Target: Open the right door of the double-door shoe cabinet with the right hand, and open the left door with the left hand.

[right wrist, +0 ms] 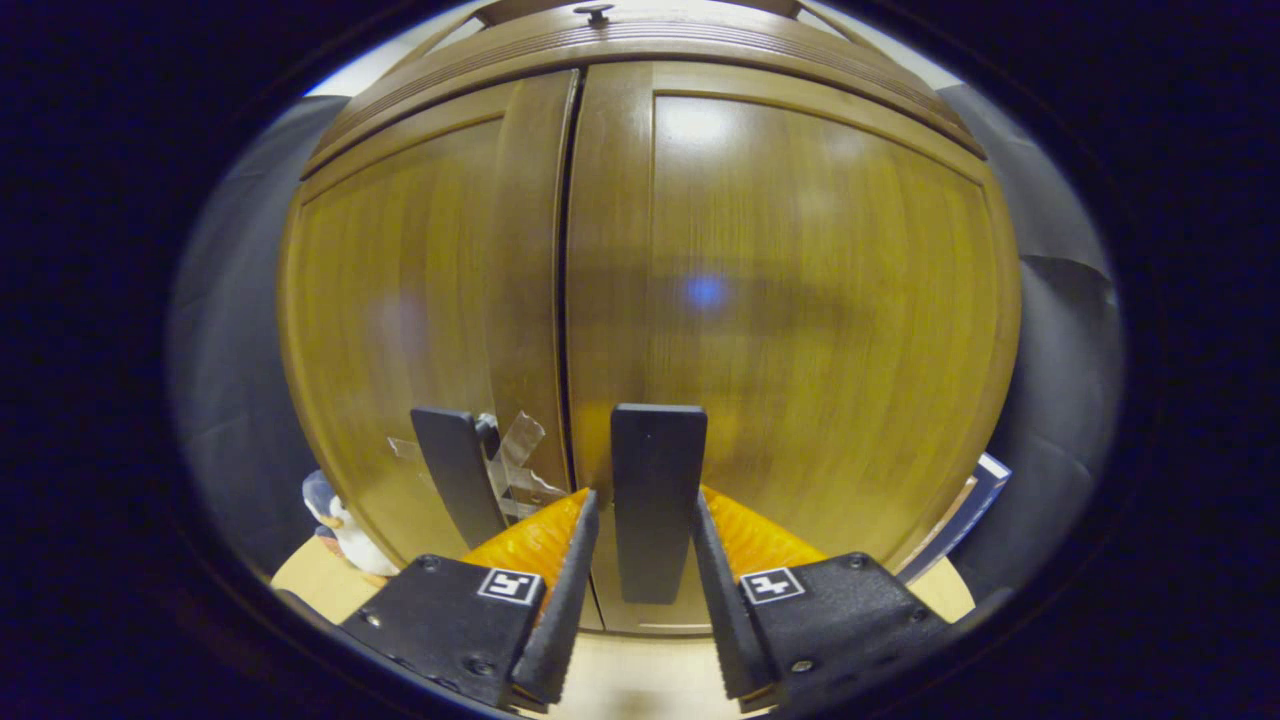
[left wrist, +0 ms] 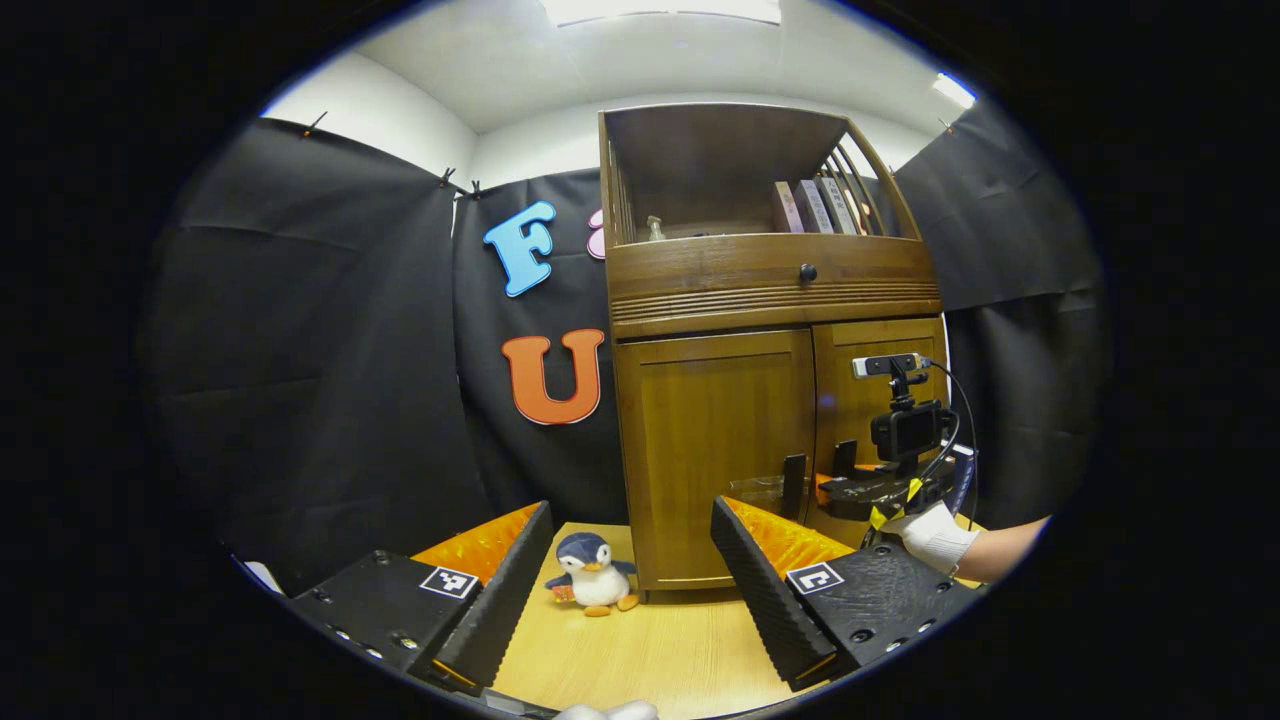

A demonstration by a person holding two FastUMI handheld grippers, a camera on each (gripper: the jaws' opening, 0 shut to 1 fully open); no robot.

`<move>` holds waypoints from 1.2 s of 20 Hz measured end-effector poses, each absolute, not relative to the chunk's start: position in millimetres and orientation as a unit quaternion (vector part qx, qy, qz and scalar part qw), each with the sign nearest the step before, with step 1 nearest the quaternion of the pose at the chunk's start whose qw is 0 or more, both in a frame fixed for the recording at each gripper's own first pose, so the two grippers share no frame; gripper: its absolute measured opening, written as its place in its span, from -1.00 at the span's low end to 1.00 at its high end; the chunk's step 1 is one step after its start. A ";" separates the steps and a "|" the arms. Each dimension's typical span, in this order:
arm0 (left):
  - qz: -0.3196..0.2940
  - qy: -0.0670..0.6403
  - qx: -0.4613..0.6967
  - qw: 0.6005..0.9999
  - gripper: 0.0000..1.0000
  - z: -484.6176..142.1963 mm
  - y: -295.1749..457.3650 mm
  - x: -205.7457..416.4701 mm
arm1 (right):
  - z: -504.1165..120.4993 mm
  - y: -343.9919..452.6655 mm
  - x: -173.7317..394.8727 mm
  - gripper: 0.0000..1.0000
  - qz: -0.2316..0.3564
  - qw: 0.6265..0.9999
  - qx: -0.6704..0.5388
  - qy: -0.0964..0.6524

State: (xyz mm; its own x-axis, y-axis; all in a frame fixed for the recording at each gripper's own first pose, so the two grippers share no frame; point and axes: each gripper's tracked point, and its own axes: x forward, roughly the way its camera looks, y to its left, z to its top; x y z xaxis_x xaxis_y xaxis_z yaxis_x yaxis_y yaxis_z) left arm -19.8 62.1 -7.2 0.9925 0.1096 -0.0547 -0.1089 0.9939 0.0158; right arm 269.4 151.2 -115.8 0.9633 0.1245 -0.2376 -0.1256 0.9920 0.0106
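Both grippers are seen in front of a wooden shoe cabinet (left wrist: pixel 770 330) that stands on a light wooden tabletop (left wrist: pixel 660 650). In the right gripper view, the right gripper (right wrist: pixel 645 590) is held close to the cabinet's front, its two fingers set narrowly on either side of the upright black handle (right wrist: pixel 657 500) of the right door (right wrist: pixel 800 320). The fingers are seen just beside the handle's lower part, but whether both press on it cannot be told. The right door appears closed, its edge lying along the dark seam at the middle. Just to the left of that seam, the left door (right wrist: pixel 420 300) carries its own black handle (right wrist: pixel 458 485), with clear tape (right wrist: pixel 515 460) stuck beside it.

In the left gripper view, the left gripper (left wrist: pixel 630 590) is held well back from the cabinet with its fingers spread wide and nothing between them. The left door (left wrist: pixel 715 450) is seen beyond it, closed, far from the fingertips. The right gripper (left wrist: pixel 880 480) is seen at the far right, at the doors' lower part, held by a gloved hand (left wrist: pixel 935 535). A toy penguin (left wrist: pixel 592 573) stands on the tabletop near the cabinet's lower left corner. Books (left wrist: pixel 815 205) stand in the open top shelf, above a drawer with a dark knob (left wrist: pixel 807 272).
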 end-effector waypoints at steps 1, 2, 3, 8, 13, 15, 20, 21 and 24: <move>0.057 0.028 0.007 0.998 0.92 -6.4 63.4 -20.0 | -114.2 152.2 269.1 0.08 0.063 0.991 -0.001 0.118; 0.059 0.029 0.007 0.998 0.92 -6.9 64.9 -20.5 | -116.5 151.3 270.5 -0.04 0.061 0.991 -0.003 0.119; 0.061 0.028 0.006 0.998 0.92 -7.6 66.0 -20.5 | -115.5 149.3 269.3 -0.09 0.063 0.991 -0.004 0.119; 0.063 0.026 0.003 0.998 0.92 -5.7 68.8 -20.3 | -117.3 147.6 264.2 -0.39 0.067 0.989 -0.004 0.135; 0.064 0.017 -0.003 0.998 0.92 0.3 68.3 -26.7 | -119.6 143.2 247.4 -0.40 0.077 0.987 -0.010 0.138; 0.061 0.016 -0.007 0.998 0.92 -0.2 66.3 -30.0 | -120.1 141.2 238.1 -0.41 0.082 0.987 -0.011 0.138; 0.053 0.019 -0.013 0.998 0.92 -3.1 59.3 -35.6 | -120.6 131.5 211.3 -0.40 0.093 0.986 -0.015 0.136; 0.051 0.018 -0.012 0.998 0.92 -2.0 57.9 -37.2 | -120.1 128.4 205.3 -0.41 0.095 0.986 -0.015 0.135; 0.044 0.016 -0.011 0.999 0.92 -2.2 52.0 -43.2 | -121.8 119.9 189.9 -0.41 0.100 0.986 -0.019 0.130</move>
